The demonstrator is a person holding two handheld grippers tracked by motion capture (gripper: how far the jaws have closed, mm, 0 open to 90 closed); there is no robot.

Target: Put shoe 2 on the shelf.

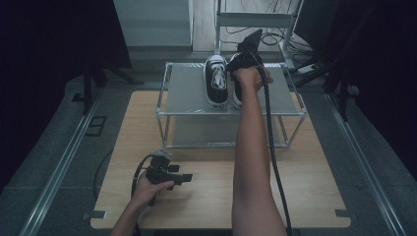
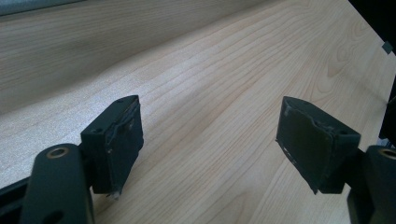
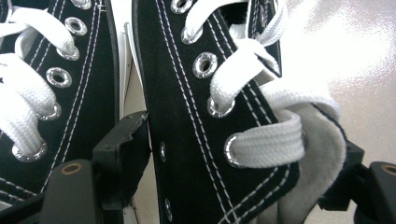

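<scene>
Two black canvas sneakers with white laces stand side by side on the top shelf of a metal rack [image 1: 187, 91]. The left sneaker [image 1: 216, 81] [image 3: 79, 84] is free. My right gripper [image 1: 247, 58] [image 3: 233, 158] reaches down over the right sneaker [image 1: 236, 96] [image 3: 187, 93]. It is open, one jaw in the gap between the shoes, the other beyond the grey tongue, partly hidden. The shoe's laced upper lies between them. My left gripper [image 1: 183, 178] [image 2: 210, 140] rests low over the wooden table [image 1: 305, 167] near its front left. It is open, nothing between its pads.
The rack has a lower shelf [image 1: 221, 130] and stands at the table's far half. A black cable [image 1: 273, 147] trails from the right gripper along the forearm. Dark curtains flank the table, and floor rails [image 1: 59, 167] run along both sides.
</scene>
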